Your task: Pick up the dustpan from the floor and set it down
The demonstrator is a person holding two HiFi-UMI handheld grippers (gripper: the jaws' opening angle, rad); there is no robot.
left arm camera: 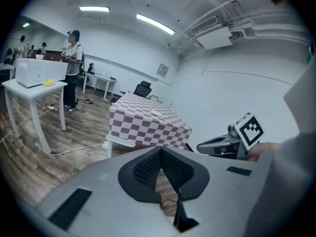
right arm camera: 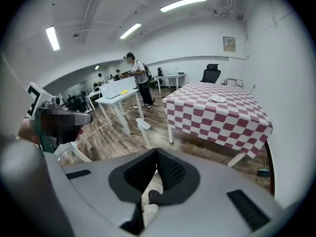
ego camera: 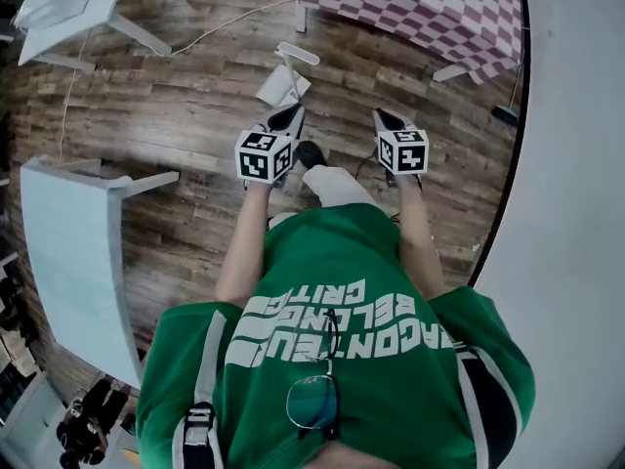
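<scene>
Green shirt [ego camera: 342, 291], wood floor [ego camera: 195, 106], dustpan [ego camera: 281, 84], checkered table [ego camera: 420, 8]

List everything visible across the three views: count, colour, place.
Long-handled plastic dustpan: one, white, upright on the wood floor ahead of both grippers.
Table with checked cloth: one, red and white, beyond the dustpan, to the right.
Round plate: one, white, on the checked cloth.
Plain table: one, white, left of the checked table.
Box: one, white, on the plain table.
Small item: one, yellow, beside the box.
Cable: one, white, on the floor.
Office chair: one, black, far wall.
Bystander: one, by the plain table.
Left gripper: grey, shut, empty.
Right gripper: grey, shut, empty.
Shirt: green.
</scene>
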